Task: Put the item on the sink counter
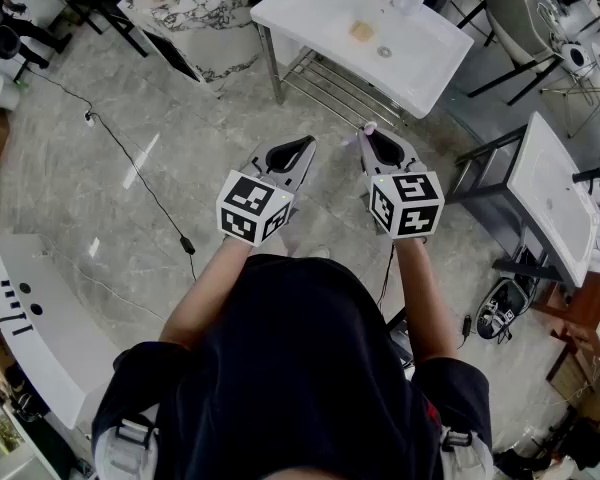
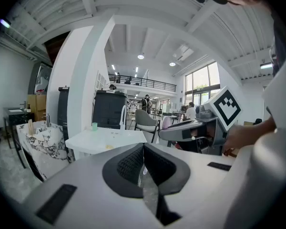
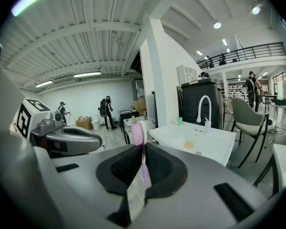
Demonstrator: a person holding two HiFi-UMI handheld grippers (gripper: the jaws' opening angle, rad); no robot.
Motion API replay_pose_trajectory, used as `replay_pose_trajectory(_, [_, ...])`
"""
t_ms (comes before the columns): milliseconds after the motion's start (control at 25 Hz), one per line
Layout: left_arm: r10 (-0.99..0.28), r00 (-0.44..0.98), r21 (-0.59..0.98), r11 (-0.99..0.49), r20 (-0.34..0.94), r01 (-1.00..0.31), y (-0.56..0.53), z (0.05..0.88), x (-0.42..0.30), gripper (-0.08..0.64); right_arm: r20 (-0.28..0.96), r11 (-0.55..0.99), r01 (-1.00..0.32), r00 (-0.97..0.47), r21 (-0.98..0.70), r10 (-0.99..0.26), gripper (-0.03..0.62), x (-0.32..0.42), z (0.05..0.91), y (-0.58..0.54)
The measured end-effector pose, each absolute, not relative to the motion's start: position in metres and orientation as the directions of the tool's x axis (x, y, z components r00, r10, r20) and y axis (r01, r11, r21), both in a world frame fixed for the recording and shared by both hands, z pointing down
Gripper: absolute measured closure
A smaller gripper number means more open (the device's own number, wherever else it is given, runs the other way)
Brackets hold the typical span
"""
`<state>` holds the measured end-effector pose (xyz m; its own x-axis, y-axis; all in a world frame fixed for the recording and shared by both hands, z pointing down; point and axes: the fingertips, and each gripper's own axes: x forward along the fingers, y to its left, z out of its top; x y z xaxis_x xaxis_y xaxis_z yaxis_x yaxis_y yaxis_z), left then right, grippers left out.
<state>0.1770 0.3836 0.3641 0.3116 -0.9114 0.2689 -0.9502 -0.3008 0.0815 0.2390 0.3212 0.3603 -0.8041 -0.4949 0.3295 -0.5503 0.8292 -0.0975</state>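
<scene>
Seen from above, a person in a dark top stands on a grey marbled floor point(image 1: 180, 138) and holds a gripper out in front in each hand, each carrying a cube with black-and-white square markers.

The right gripper point(image 1: 370, 133) is clamped on a small brush point(image 1: 365, 128). In the right gripper view the brush point(image 3: 137, 133) stands nearly upright. Its oval head rises above the gripper's tip, with pale pink bristles facing left and a white back facing right. A thin lilac handle runs down from the head between the two black ribbed pads point(image 3: 126, 165), which press on it from both sides. From above, only a small pinkish tip shows at the gripper's front end.

The left gripper point(image 1: 306, 142) is level with the right one and just beside it. In the left gripper view the left gripper point(image 2: 143, 148) has its dark pads closed together at the tip, and nothing is between them.

The brush is in the air over the floor, not over the sink. Ahead of both grippers, and apart from them, stands the sink's white tabletop point(image 1: 420, 63) on metal legs. A small yellow item point(image 1: 361, 31) lies in the basin near a round drain point(image 1: 384, 52). The right gripper view also shows a white curved tap point(image 3: 203, 106) and a small green cup point(image 3: 179, 121) at the far side of the tabletop.
</scene>
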Motion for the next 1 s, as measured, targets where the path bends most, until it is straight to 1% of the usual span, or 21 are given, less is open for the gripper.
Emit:
replay_pose_trajectory(560, [-0.906,0.321,0.075,-0.312,0.275,-0.947,0.39,0.363,0.194,0.546,0.322,0.828,-0.543,-0.816,-0.143,-0.48,0.546,0.248,0.364,0.328])
replay_pose_trajectory(1000, [-0.904,0.328,0.087,-0.317,0.274,-0.945,0.371,0.366,0.18,0.546,0.337,0.827,-0.544,-0.812,-0.142,-0.476,0.546,0.233,0.368,0.311])
